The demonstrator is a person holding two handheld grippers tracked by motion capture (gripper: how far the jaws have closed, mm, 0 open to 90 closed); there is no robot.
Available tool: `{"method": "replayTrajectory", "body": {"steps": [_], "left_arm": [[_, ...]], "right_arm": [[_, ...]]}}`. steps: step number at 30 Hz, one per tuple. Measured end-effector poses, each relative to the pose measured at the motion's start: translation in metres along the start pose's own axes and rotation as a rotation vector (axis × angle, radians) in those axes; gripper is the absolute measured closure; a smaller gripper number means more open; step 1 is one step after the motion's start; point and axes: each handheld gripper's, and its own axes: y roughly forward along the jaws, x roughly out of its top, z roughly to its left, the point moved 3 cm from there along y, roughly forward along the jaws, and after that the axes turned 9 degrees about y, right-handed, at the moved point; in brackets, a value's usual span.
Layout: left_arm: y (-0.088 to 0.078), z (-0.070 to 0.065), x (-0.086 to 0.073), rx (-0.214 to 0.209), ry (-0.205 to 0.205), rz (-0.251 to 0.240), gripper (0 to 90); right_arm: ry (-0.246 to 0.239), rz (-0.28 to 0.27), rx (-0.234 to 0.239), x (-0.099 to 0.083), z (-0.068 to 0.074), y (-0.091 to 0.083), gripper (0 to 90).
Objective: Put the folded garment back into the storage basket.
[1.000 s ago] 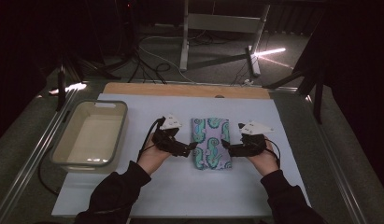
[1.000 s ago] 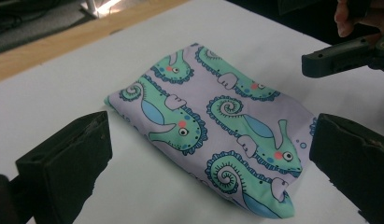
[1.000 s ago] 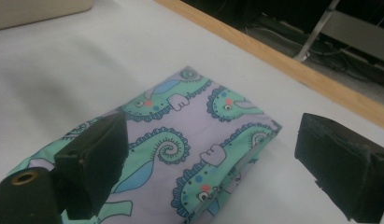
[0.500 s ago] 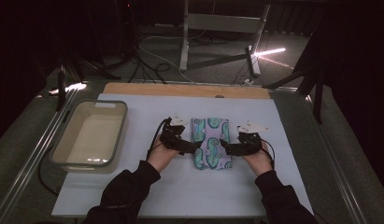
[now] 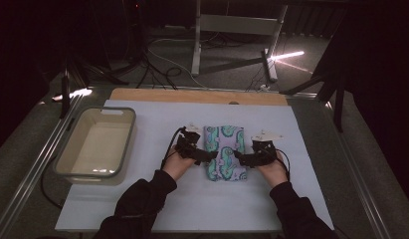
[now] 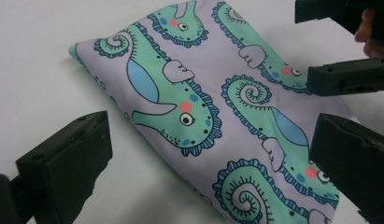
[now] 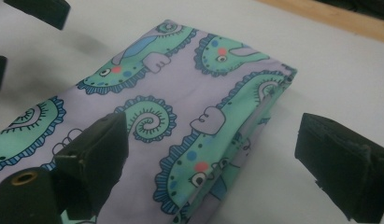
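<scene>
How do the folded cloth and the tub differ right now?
The folded cloth is soft, lilac with green seahorse prints; the tub is a stiff, plain, pale container. The cloth lies mid-mat between the left gripper and right gripper, both open at its sides; the tub stands apart at the left, untouched. Both rest on the white mat.

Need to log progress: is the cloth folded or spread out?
Folded. The cloth lies as a compact rectangle on the table, and stacked layers show along its edge in the right gripper view.
</scene>
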Motion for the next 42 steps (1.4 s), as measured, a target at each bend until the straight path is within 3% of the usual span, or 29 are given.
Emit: {"method": "replayTrajectory", "body": {"steps": [2, 8, 14, 19, 23, 31, 42], "left_arm": [[0.002, 0.002, -0.001, -0.026, -0.053, 0.016, 0.0], [0.009, 0.003, -0.002, -0.058, -0.09, 0.045, 0.0], [0.016, 0.003, -0.004, -0.113, -0.137, 0.073, 0.0], [0.019, 0.005, -0.007, -0.118, -0.156, 0.085, 0.7], [0.022, 0.006, -0.009, -0.121, -0.18, 0.092, 5.8], [0.023, 0.009, -0.014, -0.122, -0.212, 0.102, 16.9], [0.024, 0.012, -0.02, -0.2, -0.237, 0.116, 34.1]], "right_arm": [[0.023, 0.008, 0.007, 0.0, -0.001, 0.002, 9.8], [0.046, 0.035, 0.005, -0.003, -0.004, 0.007, 9.7], [0.101, 0.064, 0.032, -0.007, -0.006, 0.013, 9.6], [0.139, 0.087, 0.043, -0.009, -0.008, 0.015, 13.3], [0.169, 0.091, 0.06, -0.01, -0.008, 0.014, 13.5], [0.203, 0.172, 0.063, -0.016, -0.007, 0.021, 15.0], [0.286, 0.239, 0.09, -0.018, -0.011, 0.024, 24.5]]}}
